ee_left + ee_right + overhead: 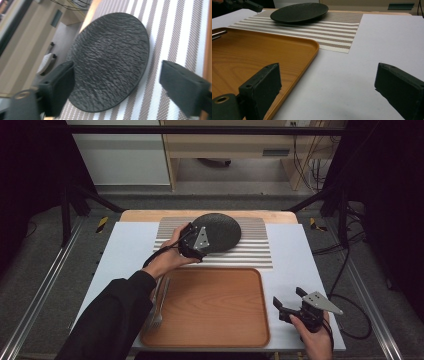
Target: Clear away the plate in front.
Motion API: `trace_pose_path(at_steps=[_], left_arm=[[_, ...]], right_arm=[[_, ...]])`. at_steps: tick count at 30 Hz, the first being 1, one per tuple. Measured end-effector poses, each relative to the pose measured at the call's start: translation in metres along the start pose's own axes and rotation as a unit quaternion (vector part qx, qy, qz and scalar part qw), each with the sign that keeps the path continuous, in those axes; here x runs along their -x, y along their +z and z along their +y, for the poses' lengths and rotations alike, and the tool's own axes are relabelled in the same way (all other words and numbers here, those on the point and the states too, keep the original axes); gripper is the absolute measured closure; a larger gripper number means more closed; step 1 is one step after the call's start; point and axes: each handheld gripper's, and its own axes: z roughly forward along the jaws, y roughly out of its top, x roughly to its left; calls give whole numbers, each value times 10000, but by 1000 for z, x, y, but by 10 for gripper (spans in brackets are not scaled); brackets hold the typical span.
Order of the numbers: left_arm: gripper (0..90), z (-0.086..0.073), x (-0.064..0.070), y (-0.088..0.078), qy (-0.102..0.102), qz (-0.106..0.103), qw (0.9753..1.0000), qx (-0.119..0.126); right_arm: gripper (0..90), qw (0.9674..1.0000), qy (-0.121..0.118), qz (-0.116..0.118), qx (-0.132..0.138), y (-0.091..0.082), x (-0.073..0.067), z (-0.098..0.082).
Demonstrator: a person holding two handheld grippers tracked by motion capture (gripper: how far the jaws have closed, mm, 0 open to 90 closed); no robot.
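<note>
A black textured plate (pixel 222 230) rests on a striped placemat (pixel 255 251) at the far middle of the table. My left gripper (pixel 205 244) is at the plate's near-left rim, held by a hand in a black sleeve. In the left gripper view its jaws stand wide, the plate (pixel 110 62) lies between them, one jaw overlaps the rim and the other is over the placemat (pixel 175 30). No pad presses on the plate. My right gripper (pixel 289 298) stands open over the white table top at the near right, with nothing between its fingers (pixel 329 68).
A wooden tray (pixel 220 310) lies in front of the placemat, with a fork (pixel 159 305) along its left edge. In the right gripper view the tray's corner (pixel 307 47) is just left of the jaws. White table surface (pixel 295 255) extends right of the tray.
</note>
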Motion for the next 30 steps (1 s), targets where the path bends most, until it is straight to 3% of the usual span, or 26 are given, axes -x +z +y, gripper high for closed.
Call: trace_pose_path(at_steps=[4,13,23,30], left_arm=[[154,0,4,2,217,125,9997,-50],[184,4,14,6,787,291,9964,-128],[250,0,26,11,1150,198,9928,-252],[310,-3,30,19,1398,195,9891,-429]], right_arm=[[70,10000,-7,15,15,-1,0,0],[69,10000,-44,11,24,-1,-1,1],[70,10000,-23,14,26,-1,-1,1],[69,10000,-16,16,26,-1,0,1]])
